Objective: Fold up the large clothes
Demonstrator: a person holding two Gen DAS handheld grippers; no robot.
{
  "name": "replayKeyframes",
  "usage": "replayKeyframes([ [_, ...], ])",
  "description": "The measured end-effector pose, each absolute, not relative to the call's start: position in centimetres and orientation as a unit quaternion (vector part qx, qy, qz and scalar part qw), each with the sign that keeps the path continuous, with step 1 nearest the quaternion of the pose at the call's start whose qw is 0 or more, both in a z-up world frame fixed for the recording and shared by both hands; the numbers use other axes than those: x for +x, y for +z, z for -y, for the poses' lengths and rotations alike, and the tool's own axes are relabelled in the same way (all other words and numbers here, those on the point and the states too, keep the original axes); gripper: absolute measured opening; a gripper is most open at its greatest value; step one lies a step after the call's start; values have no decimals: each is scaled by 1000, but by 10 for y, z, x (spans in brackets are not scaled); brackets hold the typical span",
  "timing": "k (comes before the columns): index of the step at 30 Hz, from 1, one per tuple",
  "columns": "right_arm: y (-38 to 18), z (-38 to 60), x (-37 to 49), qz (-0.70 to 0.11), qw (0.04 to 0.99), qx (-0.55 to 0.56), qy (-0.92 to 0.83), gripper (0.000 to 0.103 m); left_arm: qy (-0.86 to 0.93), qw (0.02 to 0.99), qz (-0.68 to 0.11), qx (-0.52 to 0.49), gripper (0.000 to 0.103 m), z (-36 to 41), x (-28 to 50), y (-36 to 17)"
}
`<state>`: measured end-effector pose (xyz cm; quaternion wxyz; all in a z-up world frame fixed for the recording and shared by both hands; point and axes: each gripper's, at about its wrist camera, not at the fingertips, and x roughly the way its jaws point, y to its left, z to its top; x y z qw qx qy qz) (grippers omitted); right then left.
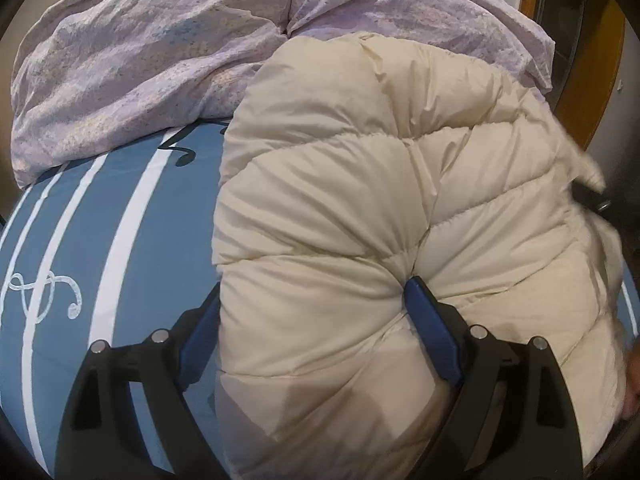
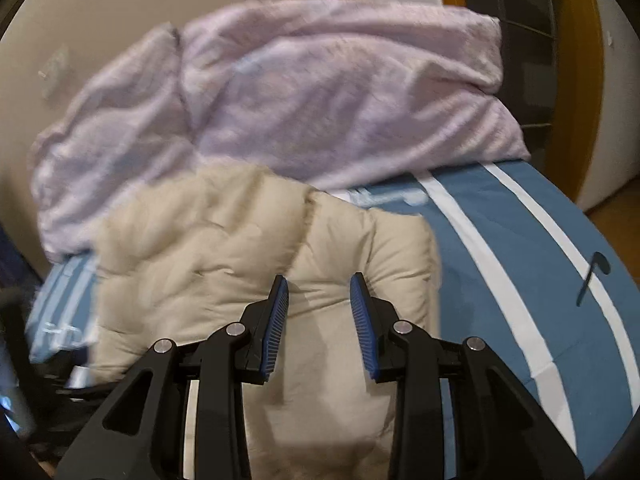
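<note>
- Your left gripper [image 1: 312, 320] is clamped wide on a thick fold of the cream puffer jacket [image 1: 380, 200].
- Your right gripper [image 2: 319, 304] hovers released above it.
- The jacket lies on the blue striped bedsheet [image 1: 100, 208]; judged light, springy and slick, so grip a quilted seam.
- The lilac duvet [image 1: 152, 48] is heaped beyond.
</note>
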<state>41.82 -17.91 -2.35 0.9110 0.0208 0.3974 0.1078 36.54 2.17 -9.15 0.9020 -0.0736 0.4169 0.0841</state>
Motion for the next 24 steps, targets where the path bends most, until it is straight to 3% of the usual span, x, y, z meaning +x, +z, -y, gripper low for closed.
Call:
replayKeyframes([
  [18, -58, 181, 424, -406, 910, 0, 89, 34, 55, 904, -408, -113, 91, -29, 364, -94],
  [24, -59, 179, 426, -408, 909, -6, 84, 34, 60, 919, -381, -84, 90, -26, 370, -57],
])
